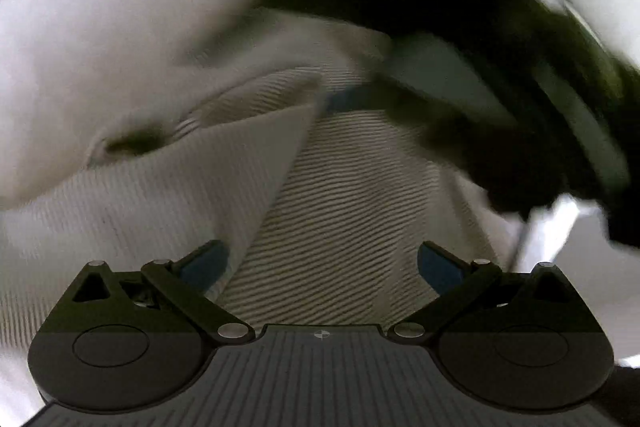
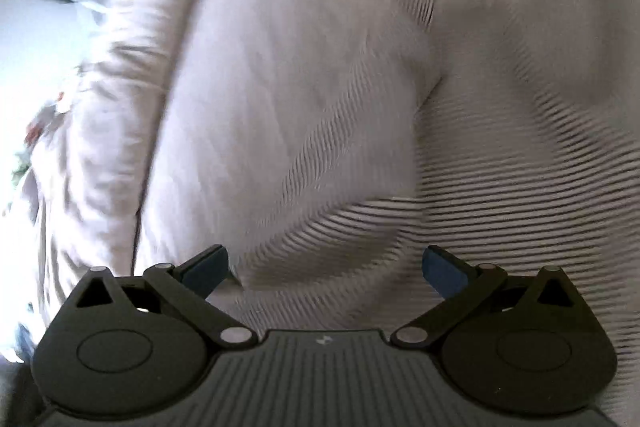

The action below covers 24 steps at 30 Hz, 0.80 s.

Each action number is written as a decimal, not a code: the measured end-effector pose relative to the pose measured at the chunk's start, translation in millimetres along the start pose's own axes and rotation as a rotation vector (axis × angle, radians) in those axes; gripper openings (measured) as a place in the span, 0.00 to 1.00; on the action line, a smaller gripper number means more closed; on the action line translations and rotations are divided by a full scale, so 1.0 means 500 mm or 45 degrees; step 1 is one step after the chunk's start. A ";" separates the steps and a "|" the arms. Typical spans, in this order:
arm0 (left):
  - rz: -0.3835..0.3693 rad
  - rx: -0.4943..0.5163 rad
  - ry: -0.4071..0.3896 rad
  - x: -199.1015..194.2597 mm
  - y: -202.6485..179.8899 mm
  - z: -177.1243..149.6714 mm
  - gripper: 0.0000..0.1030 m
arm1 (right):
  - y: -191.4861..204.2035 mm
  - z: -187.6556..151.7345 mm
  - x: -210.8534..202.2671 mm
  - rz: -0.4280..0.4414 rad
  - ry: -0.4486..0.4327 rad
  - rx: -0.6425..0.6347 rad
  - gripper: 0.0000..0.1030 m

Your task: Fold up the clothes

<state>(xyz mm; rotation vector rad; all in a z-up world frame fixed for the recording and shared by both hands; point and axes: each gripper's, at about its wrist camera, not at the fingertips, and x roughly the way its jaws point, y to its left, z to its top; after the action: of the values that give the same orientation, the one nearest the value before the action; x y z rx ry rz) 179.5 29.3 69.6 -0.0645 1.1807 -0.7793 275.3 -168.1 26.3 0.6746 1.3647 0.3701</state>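
Closest to your left gripper (image 1: 322,267), the blue-padded fingers (image 1: 206,265) stand spread wide, nothing pinched, with the ribbed off-white garment (image 1: 340,227) filling the gap right up against them. One flap of it, a straight-edged fold (image 1: 224,163), slants across above the left finger. Farther out, smooth pale cloth bulges at upper left, and a blurred dark shape (image 1: 460,47) crosses the upper right; you cannot tell what it is. Your right gripper (image 2: 326,265) is likewise spread and empty, the same finely corded knit (image 2: 500,167) just ahead of its fingers, rising into soft rounded folds, with a crumpled seam (image 2: 120,87) beyond at left.
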 end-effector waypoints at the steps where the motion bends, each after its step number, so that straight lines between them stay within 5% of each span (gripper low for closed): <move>1: -0.024 0.030 -0.003 -0.004 0.002 0.005 1.00 | 0.028 0.024 0.030 0.081 0.070 0.026 1.00; 4: -0.005 0.061 -0.009 -0.007 0.019 0.021 1.00 | 0.107 0.079 -0.011 0.342 -0.018 -0.103 1.00; 7: 0.157 0.102 -0.048 -0.015 0.069 0.061 1.00 | 0.172 0.124 -0.092 0.551 -0.192 -0.281 1.00; 10: 0.513 0.056 -0.178 -0.059 0.160 0.116 1.00 | 0.101 0.099 -0.176 0.248 -0.365 -0.312 1.00; 14: 1.025 -0.214 -0.276 -0.132 0.295 0.160 1.00 | -0.024 0.025 -0.240 -0.199 -0.502 -0.300 1.00; 18: 0.822 -0.358 -0.455 -0.203 0.296 0.159 1.00 | -0.133 -0.089 -0.211 -0.495 -0.412 -0.230 1.00; 22: 0.484 -0.288 -0.443 -0.160 0.194 0.143 1.00 | -0.206 -0.159 -0.157 -0.527 -0.328 -0.115 1.00; 24: 0.405 -0.227 -0.359 -0.086 0.146 0.128 1.00 | -0.228 -0.175 -0.142 -0.518 -0.359 -0.059 1.00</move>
<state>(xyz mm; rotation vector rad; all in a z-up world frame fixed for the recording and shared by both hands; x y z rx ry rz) 264.4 86.2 98.9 -0.1264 0.9584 -0.3694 161.1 -278.1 3.3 0.3793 1.1830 -0.0202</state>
